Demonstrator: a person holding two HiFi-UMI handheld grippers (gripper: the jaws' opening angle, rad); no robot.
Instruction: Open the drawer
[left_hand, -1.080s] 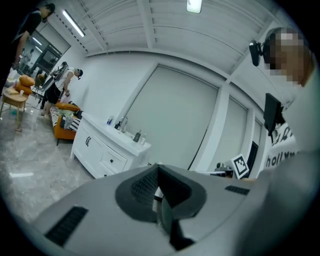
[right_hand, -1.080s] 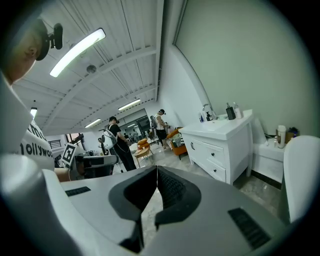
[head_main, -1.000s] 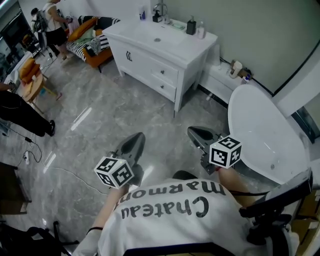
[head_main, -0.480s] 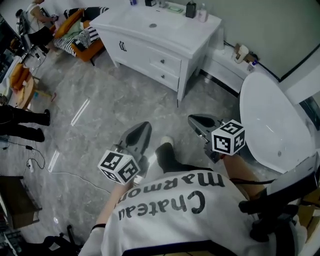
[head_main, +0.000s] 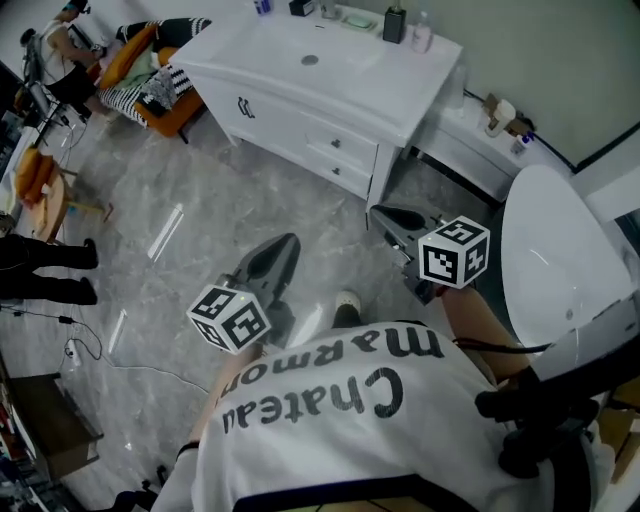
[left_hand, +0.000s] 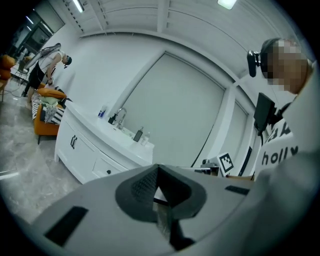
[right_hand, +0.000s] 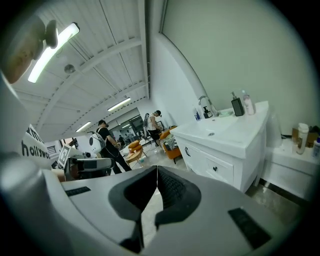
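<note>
Where the person's white shirt (head_main: 340, 420) fills the bottom of the head view, two tools reach out over the grey marble floor (head_main: 190, 190). The left tool (head_main: 284, 246) has its jaws pressed together with nothing between them. A pale shoe (head_main: 347, 300) stands on the floor between the two tools. The right tool (head_main: 386, 214) is likewise closed tip to tip and empty. It points at the near corner of the white vanity cabinet (head_main: 290, 125), close to it but not touching. To its right lies the white bathtub (head_main: 560, 250).

At the cabinet's right end, two drawers sit one above the other, the upper drawer (head_main: 345, 148) and the lower drawer (head_main: 340, 175). Both are pushed in flush, and each has a small dark knob. Neither tool touches them. Bottles (head_main: 395, 22) stand along the back of the cabinet top. Beyond the cabinet's far end is an orange sofa (head_main: 170, 105).
</note>
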